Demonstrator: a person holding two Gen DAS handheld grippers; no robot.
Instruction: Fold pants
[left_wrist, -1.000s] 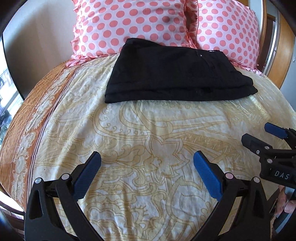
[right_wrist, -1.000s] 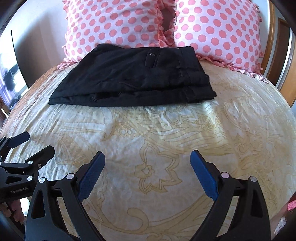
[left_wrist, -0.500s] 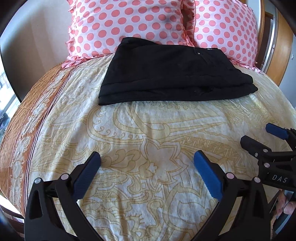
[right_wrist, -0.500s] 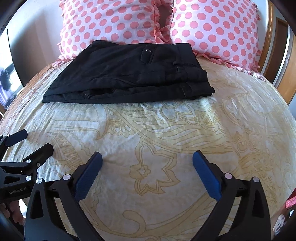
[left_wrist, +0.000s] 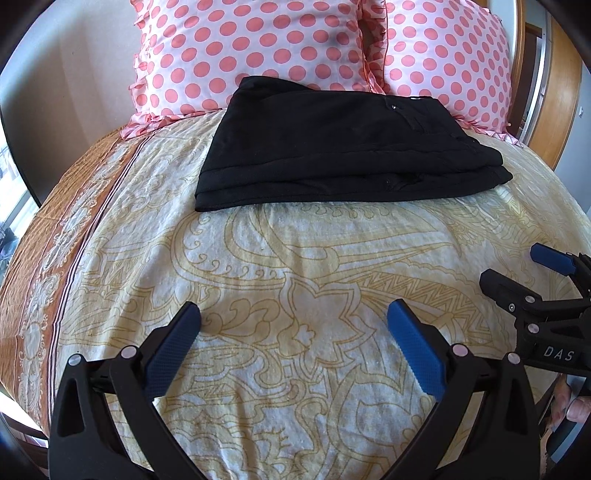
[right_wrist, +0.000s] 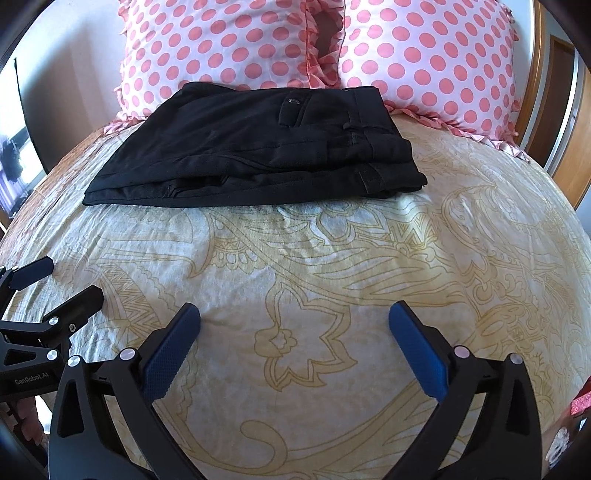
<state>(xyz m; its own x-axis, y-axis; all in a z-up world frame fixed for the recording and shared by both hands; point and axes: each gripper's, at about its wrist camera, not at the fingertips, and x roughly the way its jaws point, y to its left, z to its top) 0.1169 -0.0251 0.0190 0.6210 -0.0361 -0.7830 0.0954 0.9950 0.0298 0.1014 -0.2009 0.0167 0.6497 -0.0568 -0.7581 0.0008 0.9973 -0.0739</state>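
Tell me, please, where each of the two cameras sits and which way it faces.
Left wrist: on the left tool, facing up the bed at the folded black pants; own open fingers below, right tool at right edge.
Right wrist: on the right tool, facing likewise; left tool at left edge.
Shared: pants, polka-dot pillows, bed.

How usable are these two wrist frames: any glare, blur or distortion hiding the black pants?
Left wrist view: sharp, fisheye bulges the bedspread, black pants underexposed, folds barely readable. Right wrist view: sharp too, pants' button and belt loops readable; window glare at left edge.
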